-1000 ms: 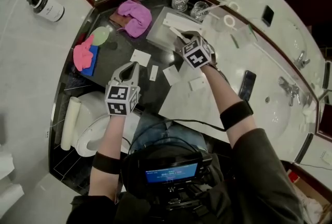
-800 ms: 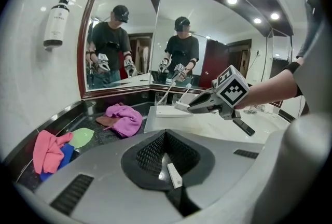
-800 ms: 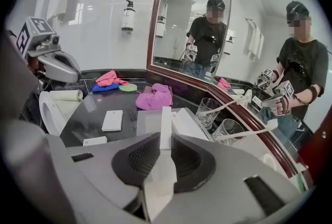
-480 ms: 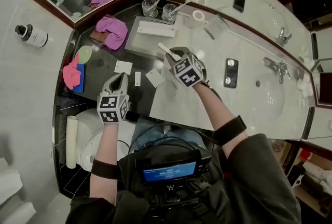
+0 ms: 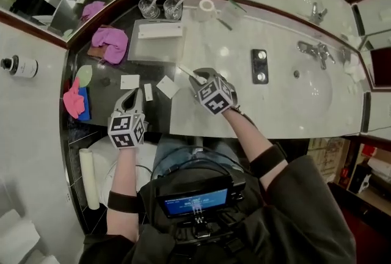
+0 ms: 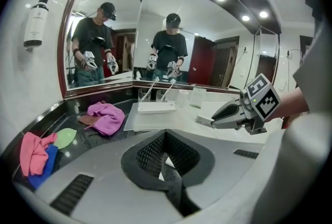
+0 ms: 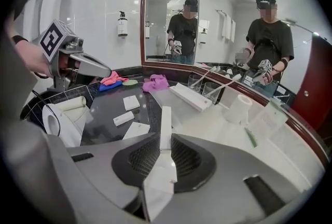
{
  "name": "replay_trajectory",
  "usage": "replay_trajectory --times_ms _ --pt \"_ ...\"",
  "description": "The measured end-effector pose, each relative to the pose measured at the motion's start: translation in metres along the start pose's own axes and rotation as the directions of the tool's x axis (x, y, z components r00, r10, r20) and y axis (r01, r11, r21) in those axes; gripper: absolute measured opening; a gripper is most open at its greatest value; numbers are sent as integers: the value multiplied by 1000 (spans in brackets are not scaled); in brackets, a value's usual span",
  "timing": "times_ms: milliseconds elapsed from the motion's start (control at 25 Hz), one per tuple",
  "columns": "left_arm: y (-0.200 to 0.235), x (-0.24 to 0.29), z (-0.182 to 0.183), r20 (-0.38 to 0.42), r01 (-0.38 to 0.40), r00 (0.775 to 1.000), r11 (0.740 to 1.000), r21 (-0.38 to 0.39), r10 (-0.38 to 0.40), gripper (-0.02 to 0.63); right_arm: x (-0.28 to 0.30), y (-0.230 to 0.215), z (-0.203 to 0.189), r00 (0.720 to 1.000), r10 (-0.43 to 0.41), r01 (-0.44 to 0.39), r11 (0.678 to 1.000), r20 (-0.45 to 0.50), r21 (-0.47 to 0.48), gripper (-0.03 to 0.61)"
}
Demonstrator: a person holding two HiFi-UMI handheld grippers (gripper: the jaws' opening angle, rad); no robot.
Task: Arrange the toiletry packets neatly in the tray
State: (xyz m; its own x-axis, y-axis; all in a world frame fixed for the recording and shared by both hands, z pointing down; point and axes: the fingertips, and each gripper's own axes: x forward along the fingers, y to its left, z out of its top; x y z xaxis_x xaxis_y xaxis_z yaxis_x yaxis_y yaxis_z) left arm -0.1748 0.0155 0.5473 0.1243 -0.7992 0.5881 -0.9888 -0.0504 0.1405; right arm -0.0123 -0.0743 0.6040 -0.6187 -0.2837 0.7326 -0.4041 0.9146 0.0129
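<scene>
A frosted tray point(image 5: 146, 52) lies at the back of the counter with one long white box point(image 5: 160, 30) on it. Three white packets point(image 5: 129, 81) point(image 5: 148, 92) point(image 5: 167, 87) lie loose on the dark counter before it. My right gripper point(image 5: 196, 76) hovers right of them, off the tray, shut on a long narrow white packet point(image 7: 165, 124) that sticks out past its jaws. My left gripper point(image 5: 133, 94) is shut and empty, pointing at the loose packets from the near side. The left gripper view shows the tray point(image 6: 136, 123) beyond its shut jaws and the right gripper point(image 6: 217, 120) off to the right.
A magenta cloth point(image 5: 110, 44) lies left of the tray, pink and blue cloths point(image 5: 76, 101) further left. Two glasses with toothbrushes point(image 5: 160, 7) and a paper roll point(image 5: 208, 5) stand behind. A black phone point(image 5: 259, 66), sink point(image 5: 317, 88) and faucet point(image 5: 308, 49) are right.
My right gripper has drawn back from the tray's near edge toward me, still holding the long packet. The left gripper shifted slightly. The head view swung, so the counter sits further left.
</scene>
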Motion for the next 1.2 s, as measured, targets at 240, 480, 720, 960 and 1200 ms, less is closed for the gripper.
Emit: replay_trajectory --times_ms 240,480,720,960,1200 --pt "-13 6 -5 -14 33 999 999 12 -33 0 4 18 -29 999 22 -20 999 -40 48 86" --pt "-10 4 -12 -22 37 999 999 5 -37 0 23 25 -41 996 18 -9 995 -91 97 86" --pt "4 -1 -21 -34 19 999 1000 -10 -20 0 44 23 -41 993 20 -7 994 -116 111 87" --pt "21 -4 -29 -43 0 999 1000 -28 -1 0 63 24 -45 990 17 -1 994 -137 113 92" --pt "27 0 -32 -48 -6 999 999 -40 4 0 77 22 -58 982 16 4 994 -187 106 179"
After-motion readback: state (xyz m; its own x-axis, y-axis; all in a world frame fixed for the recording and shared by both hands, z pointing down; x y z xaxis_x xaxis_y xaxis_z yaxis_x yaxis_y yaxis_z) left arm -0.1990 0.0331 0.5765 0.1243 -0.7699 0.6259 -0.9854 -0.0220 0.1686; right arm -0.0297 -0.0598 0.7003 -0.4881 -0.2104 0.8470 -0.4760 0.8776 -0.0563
